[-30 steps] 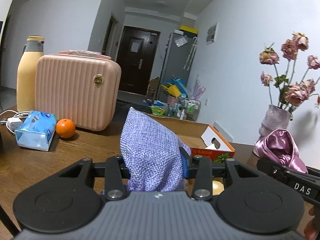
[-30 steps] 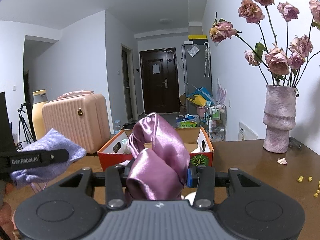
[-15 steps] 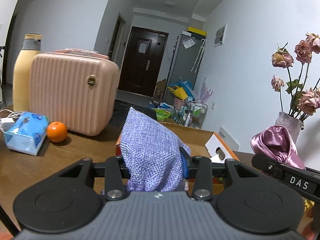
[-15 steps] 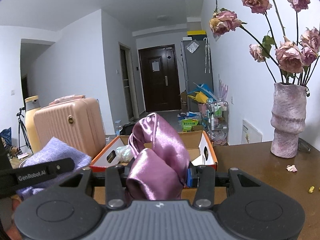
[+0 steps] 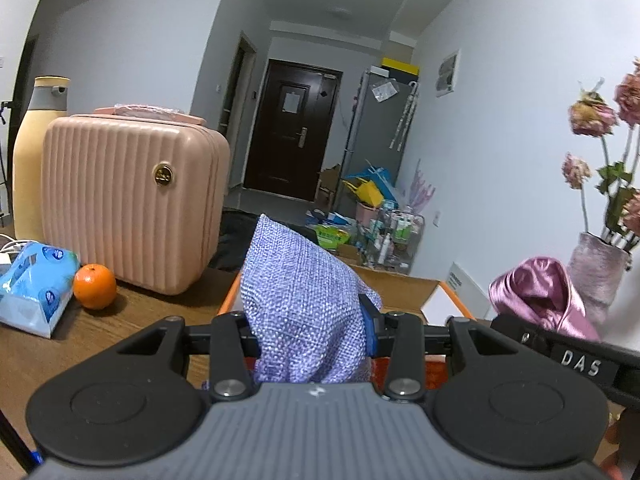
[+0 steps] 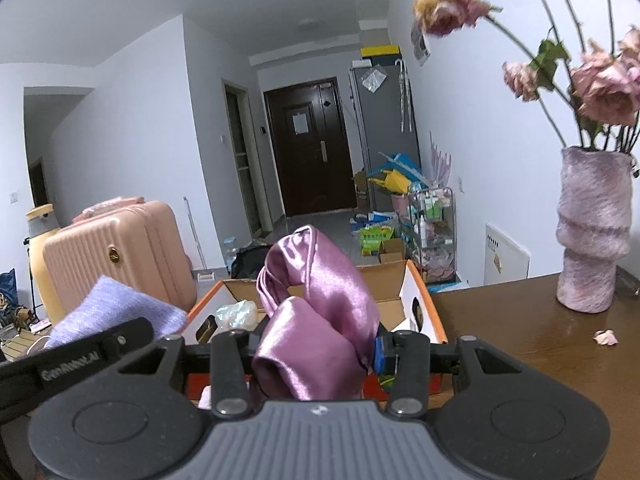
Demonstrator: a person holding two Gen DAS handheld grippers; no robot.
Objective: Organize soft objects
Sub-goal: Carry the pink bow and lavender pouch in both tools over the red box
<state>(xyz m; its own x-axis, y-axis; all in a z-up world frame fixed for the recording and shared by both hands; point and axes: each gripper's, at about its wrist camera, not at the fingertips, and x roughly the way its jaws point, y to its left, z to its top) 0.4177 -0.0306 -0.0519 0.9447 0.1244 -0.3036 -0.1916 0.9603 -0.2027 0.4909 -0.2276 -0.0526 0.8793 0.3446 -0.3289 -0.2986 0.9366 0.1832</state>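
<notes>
My left gripper (image 5: 310,336) is shut on a lilac woven fabric pouch (image 5: 298,300), which stands up between its jaws. My right gripper (image 6: 316,350) is shut on a shiny pink satin cloth (image 6: 320,320), bunched between the jaws. Straight ahead of both lies an open orange-and-white cardboard box (image 6: 422,312) on the wooden table (image 6: 520,344), with a pale crumpled item (image 6: 236,314) inside. The satin cloth (image 5: 540,296) also shows at the right of the left wrist view, and the lilac pouch (image 6: 116,308) at the left of the right wrist view.
A ribbed pink case (image 5: 128,200) and a tall yellow bottle (image 5: 34,148) stand at the left, with an orange (image 5: 95,286) and a blue tissue pack (image 5: 34,284) before them. A pink vase of dried roses (image 6: 592,232) stands at the right.
Both grippers have moved forward toward the cardboard box, still holding their cloths; the box, case and vase look nearer and larger.
</notes>
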